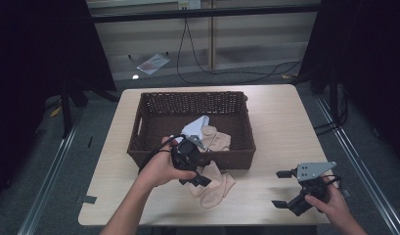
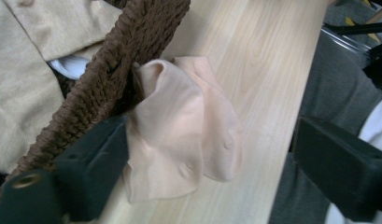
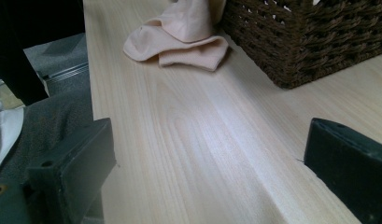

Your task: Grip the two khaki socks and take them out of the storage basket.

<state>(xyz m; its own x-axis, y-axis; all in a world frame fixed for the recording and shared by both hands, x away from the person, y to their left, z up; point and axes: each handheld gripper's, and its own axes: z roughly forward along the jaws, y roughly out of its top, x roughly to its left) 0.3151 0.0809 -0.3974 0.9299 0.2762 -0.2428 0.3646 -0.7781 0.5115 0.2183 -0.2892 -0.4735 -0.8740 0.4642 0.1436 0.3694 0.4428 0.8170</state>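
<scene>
A peach sock (image 1: 214, 188) lies crumpled on the wooden table (image 1: 285, 127), one end leaning against the front wall of a brown wicker basket (image 1: 153, 105). My left gripper (image 1: 201, 169) hovers just above it at the basket's front wall, open. In the left gripper view the sock (image 2: 179, 135) lies between the wide-apart jaws of the left gripper (image 2: 212, 177), beside the basket wall (image 2: 114, 79). My right gripper (image 1: 281, 188) stands open low over the front right of the table. The right gripper (image 3: 212, 172) has bare wood between its jaws, with the sock (image 3: 179, 39) farther off.
Inside the basket lie a beige sock (image 1: 214, 137) and a white cloth (image 1: 195, 126); the beige cloth (image 2: 25, 84) fills its near corner. The basket corner (image 3: 310, 42) stands ahead of the right gripper. Bare table stretches right of the basket. Cables cross the floor beyond.
</scene>
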